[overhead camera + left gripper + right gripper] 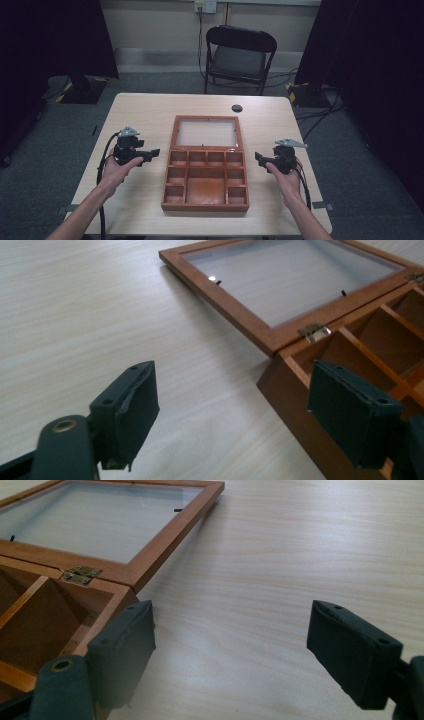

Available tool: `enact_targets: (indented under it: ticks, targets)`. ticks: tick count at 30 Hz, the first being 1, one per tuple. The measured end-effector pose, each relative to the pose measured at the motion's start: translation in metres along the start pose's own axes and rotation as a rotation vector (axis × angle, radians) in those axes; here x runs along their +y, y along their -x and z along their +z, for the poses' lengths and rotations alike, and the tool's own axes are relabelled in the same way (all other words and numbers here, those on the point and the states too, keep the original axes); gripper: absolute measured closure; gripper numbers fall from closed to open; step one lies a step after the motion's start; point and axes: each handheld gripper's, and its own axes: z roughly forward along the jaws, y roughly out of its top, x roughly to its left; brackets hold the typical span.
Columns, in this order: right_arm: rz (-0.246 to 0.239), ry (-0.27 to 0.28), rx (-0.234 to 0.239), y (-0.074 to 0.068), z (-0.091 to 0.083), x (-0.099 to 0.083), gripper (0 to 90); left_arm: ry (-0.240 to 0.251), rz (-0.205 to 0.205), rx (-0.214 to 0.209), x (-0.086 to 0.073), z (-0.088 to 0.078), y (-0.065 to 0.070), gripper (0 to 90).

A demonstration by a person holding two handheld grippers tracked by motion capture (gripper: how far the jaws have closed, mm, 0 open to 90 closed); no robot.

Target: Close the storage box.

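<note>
Pale wood-grain table [150, 107] bears everything here, and it runs bare between and beyond both pairs of jaws. Next in size, the reddish-brown wooden box [205, 180] sits between the two grippers, well apart from each in the high view, its compartments uncovered. Its glass-paned lid [205, 132] lies flat on the table beyond the box, joined to it by small brass hinges [314, 330]. The left gripper [232, 410] has its jaws standing wide with nothing between them but table; the box's near corner sits just inside its right-hand jaw, and the lid stretches away ahead of that jaw. The right gripper [230, 647] also has its jaws spread wide and holds nothing; the box's corner lies just behind its left-hand jaw, with the lid ahead and to that same side. A hand [120, 170] grips each tool from below.
</note>
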Motion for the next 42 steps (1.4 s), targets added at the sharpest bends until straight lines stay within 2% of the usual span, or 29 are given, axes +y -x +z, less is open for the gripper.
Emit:
enact_targets:
  ticks: [2,4,7,8,9,11,12,13,14,15,17,18,19,20,21,23,24,25,26,27,29,32,34,35,38,42]
  targets:
    - [0.000,-0.011,0.022,-0.002,0.004,0.007,19.4,0.001,0.001,0.015,0.004,0.003,-0.001,19.3]
    - [0.007,-0.011,0.045,-0.004,0.006,0.013,19.2,-0.023,0.011,-0.002,0.011,0.008,-0.001,19.3]
    - [0.000,0.000,0.057,-0.007,0.008,0.019,19.7,-0.015,0.021,-0.008,0.023,0.014,0.000,19.2]
    - [-0.013,0.002,0.073,-0.010,0.012,0.029,19.1,-0.006,0.029,-0.001,0.029,0.016,0.002,19.2]
    - [-0.013,0.002,0.073,-0.010,0.012,0.029,19.1,-0.005,0.033,0.002,0.032,0.018,0.002,19.2]
    - [-0.012,0.027,0.088,-0.013,0.015,0.037,19.0,0.008,0.024,0.019,0.039,0.023,0.005,19.2]
    - [-0.014,0.032,0.097,-0.016,0.019,0.043,18.8,-0.002,0.033,0.011,0.042,0.026,0.005,19.2]
    - [-0.014,0.032,0.097,-0.016,0.019,0.043,18.8,-0.007,0.027,0.009,0.044,0.029,0.006,19.2]
    - [-0.029,0.007,0.106,-0.020,0.026,0.049,18.2,-0.005,0.016,-0.002,0.045,0.031,0.005,19.2]
    - [-0.034,-0.004,0.112,-0.022,0.029,0.051,17.9,-0.002,-0.003,-0.007,0.045,0.034,0.005,19.3]
    - [-0.039,-0.015,0.123,-0.024,0.034,0.052,17.8,-0.007,-0.011,-0.015,0.045,0.040,0.005,19.4]
    - [-0.040,-0.024,0.135,-0.025,0.042,0.053,17.0,-0.013,-0.022,-0.016,0.044,0.044,0.004,19.3]
    - [-0.040,-0.024,0.135,-0.025,0.042,0.053,17.0,-0.013,-0.039,-0.015,0.042,0.048,0.005,19.3]
    - [-0.023,-0.038,0.144,-0.027,0.051,0.051,17.0,-0.020,-0.049,-0.021,0.039,0.051,0.005,19.3]
    - [-0.020,-0.049,0.141,-0.027,0.055,0.050,17.6,-0.040,-0.051,-0.027,0.035,0.058,0.007,19.3]
    - [-0.026,-0.069,0.131,-0.028,0.058,0.049,20.2,-0.050,-0.048,-0.033,0.033,0.061,0.008,19.3]
    - [-0.032,-0.073,0.109,-0.029,0.061,0.048,20.8,-0.053,-0.053,-0.036,0.031,0.063,0.010,19.3]
    - [-0.039,-0.077,0.092,-0.029,0.063,0.047,18.6,-0.060,-0.039,-0.032,0.030,0.066,0.011,19.3]
    - [-0.027,-0.104,0.114,-0.028,0.070,0.047,18.8,-0.064,-0.035,-0.035,0.031,0.067,0.011,19.3]
    - [-0.027,-0.104,0.114,-0.028,0.070,0.047,18.8,-0.061,-0.042,-0.037,0.030,0.068,0.011,19.3]
    - [0.008,-0.118,0.139,-0.027,0.074,0.047,17.5,-0.069,-0.050,-0.036,0.031,0.072,0.009,19.3]
    - [0.034,-0.143,0.159,-0.028,0.081,0.046,17.5,-0.085,-0.065,-0.041,0.034,0.080,0.008,19.3]
    - [0.035,-0.150,0.158,-0.029,0.085,0.046,17.1,-0.109,-0.037,-0.042,0.036,0.085,0.009,19.3]
    - [0.039,-0.151,0.165,-0.030,0.086,0.046,17.0,-0.110,-0.038,-0.042,0.036,0.086,0.009,19.4]
    - [0.055,-0.148,0.184,-0.032,0.091,0.046,16.5,-0.116,-0.071,-0.050,0.034,0.090,0.007,19.4]
    - [0.077,-0.148,0.214,-0.035,0.096,0.045,15.6,-0.105,-0.086,-0.058,0.032,0.091,0.006,19.4]
